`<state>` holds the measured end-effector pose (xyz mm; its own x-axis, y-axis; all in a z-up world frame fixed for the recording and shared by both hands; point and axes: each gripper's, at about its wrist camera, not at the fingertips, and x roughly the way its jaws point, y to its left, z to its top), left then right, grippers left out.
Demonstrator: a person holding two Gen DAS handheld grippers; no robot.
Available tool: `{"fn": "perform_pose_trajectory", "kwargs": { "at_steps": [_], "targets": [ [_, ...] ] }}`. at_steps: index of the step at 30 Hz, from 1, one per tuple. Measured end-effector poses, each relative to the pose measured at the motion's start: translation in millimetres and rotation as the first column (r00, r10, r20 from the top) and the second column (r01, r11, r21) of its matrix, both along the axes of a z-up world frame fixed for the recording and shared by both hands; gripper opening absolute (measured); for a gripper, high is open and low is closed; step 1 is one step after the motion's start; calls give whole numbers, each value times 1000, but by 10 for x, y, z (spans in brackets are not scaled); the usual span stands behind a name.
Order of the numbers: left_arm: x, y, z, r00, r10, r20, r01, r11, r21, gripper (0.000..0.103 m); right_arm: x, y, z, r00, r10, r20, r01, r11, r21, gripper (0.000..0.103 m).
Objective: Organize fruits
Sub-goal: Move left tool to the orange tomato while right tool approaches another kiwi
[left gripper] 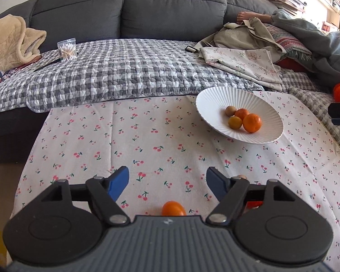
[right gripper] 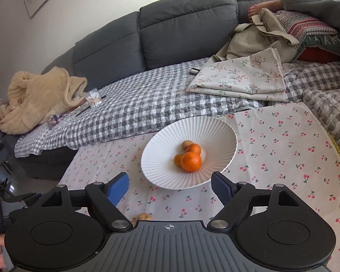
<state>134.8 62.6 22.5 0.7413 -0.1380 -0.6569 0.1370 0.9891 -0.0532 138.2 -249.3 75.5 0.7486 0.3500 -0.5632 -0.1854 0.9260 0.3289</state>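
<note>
A white ribbed plate [left gripper: 213, 100] [right gripper: 215, 127] sits on the cherry-print cloth [left gripper: 147, 136] and holds several small fruits, among them an orange mandarin [left gripper: 252, 123] [right gripper: 191, 161]. My left gripper [left gripper: 167, 182] is open and empty above the cloth, left of and nearer than the plate. A loose orange fruit [left gripper: 173, 208] lies on the cloth just under it, partly hidden by the gripper body. My right gripper [right gripper: 170, 187] is open and empty just in front of the plate. A small tan fruit [right gripper: 144, 216] lies on the cloth below it.
A grey sofa [left gripper: 170, 6] with a checked quilt [left gripper: 124, 74] runs behind the cloth. A folded floral cloth [right gripper: 244, 77], a beige bag [right gripper: 260, 36], a beige blanket [right gripper: 40, 95] and a cotton-swab box [left gripper: 67, 49] lie on it. A person's foot [right gripper: 260, 6] rests at the right.
</note>
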Motion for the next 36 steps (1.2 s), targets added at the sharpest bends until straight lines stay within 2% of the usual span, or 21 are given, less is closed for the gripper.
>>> {"fn": "perform_pose_trajectory", "kwargs": {
  "at_steps": [7, 12, 26, 36],
  "targets": [
    [-104, -9, -150, 999, 15, -38, -16, 1000, -5, 85, -243, 199, -21, 999, 47, -20, -47, 999, -15, 92],
    [-92, -20, -288, 997, 17, -76, -18, 1000, -11, 86, -380, 401, -167, 993, 104, -59, -106, 994, -29, 92],
    [21, -67, -554, 992, 21, -123, -19, 1000, 16, 85, -581, 1043, -801, 964, 210, -163, -236, 958, -161, 92],
    [69, -85, -602, 992, 13, -128, -10, 1000, 21, 80, -649, 1269, -1062, 959, 222, -178, -254, 949, -189, 90]
  ]
}}
